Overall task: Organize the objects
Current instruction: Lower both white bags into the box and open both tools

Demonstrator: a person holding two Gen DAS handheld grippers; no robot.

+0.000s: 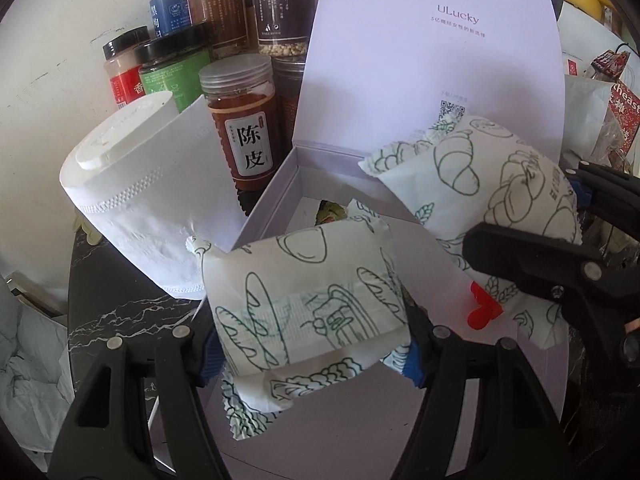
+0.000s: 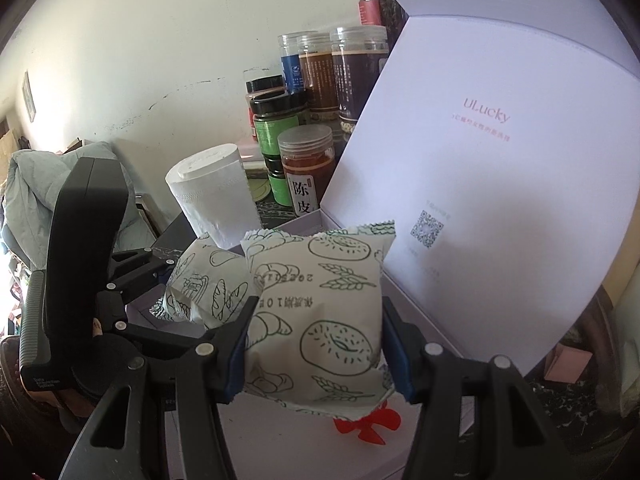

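The left tool [image 1: 312, 344] pinched one bread-print packet [image 1: 304, 308] above the white box [image 1: 280, 196]; the right tool [image 2: 314, 344] pinched another packet [image 2: 320, 320] beside it. Only the right view caught grey clothing [image 2: 32, 184] far left. Farther off, a paper roll [image 1: 136, 196] and jars [image 1: 244, 128] stood on the dark marbled bench [image 1: 120, 316].
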